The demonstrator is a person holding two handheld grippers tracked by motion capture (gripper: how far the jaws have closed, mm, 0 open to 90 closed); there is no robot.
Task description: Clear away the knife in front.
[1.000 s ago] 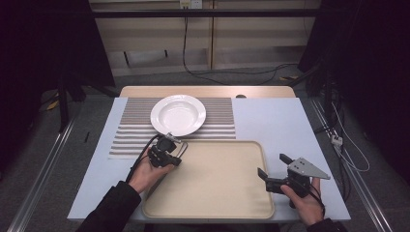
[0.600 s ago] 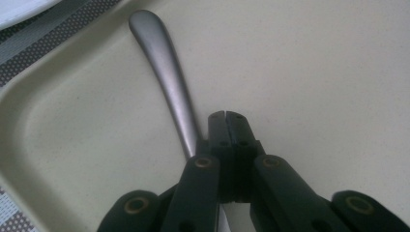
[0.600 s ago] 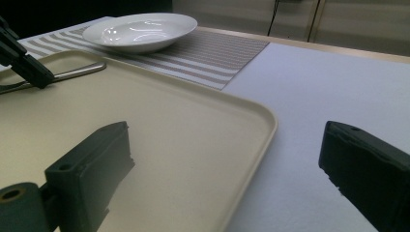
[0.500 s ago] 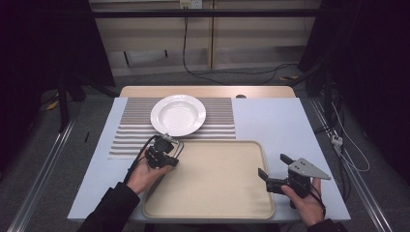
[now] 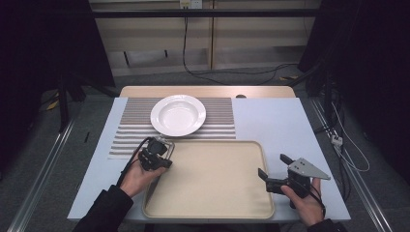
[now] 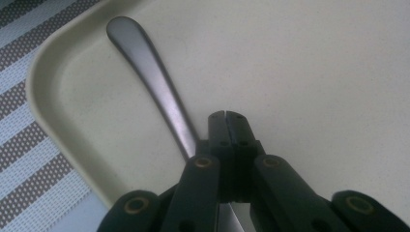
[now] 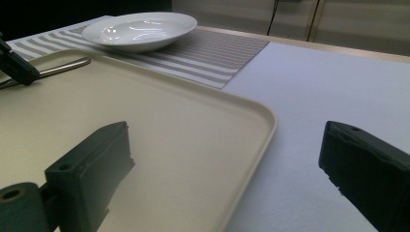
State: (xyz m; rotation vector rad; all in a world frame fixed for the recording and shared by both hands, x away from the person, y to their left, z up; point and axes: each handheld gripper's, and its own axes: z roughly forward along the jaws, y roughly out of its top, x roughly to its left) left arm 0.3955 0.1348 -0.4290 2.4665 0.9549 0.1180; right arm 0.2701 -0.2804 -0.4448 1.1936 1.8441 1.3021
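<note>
A metal utensil (image 6: 145, 63) lies with its handle end at the far left corner of the beige tray (image 5: 212, 193). My left gripper (image 5: 163, 155) is over that corner. In the left gripper view its jaws (image 6: 226, 117) are pressed together and the handle runs under them, gripped low between them. The right gripper view shows the same handle (image 7: 63, 65) sticking out past the left gripper (image 7: 17, 67); the utensil's head is hidden. My right gripper (image 5: 274, 166) hovers at the tray's right rim near the front, jaws wide apart with nothing between them (image 7: 227, 159).
A white deep plate (image 5: 178, 114) sits on a striped placemat (image 5: 217, 123) just beyond the tray. The pale table cover (image 5: 275, 125) lies bare to the right. The tray's raised rim (image 7: 261, 121) runs between the right gripper's jaws.
The left gripper has shifted slightly left and toward the person at the tray's corner. The right gripper has stayed where it was.
</note>
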